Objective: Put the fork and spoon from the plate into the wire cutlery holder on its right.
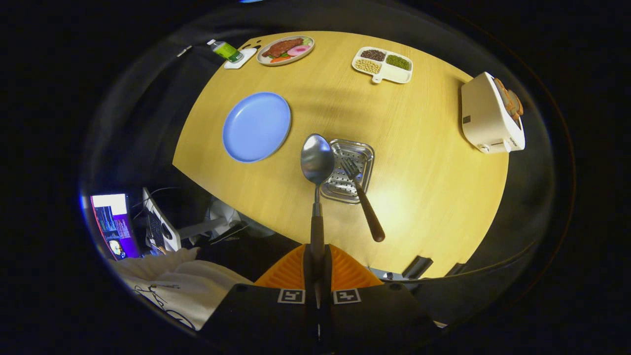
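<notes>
Hand-held gripper [317, 268] clamping one spoon [317, 160]

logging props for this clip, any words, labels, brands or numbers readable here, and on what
None can be read.
Toaster: small dark marks on its front, too blurred to read.
Bottle: label too small to read.
Gripper, shut on the spoon: two square black-and-white tags, patterns and no letters.
Blue plate, cutlery holder and fork: no text.
</notes>
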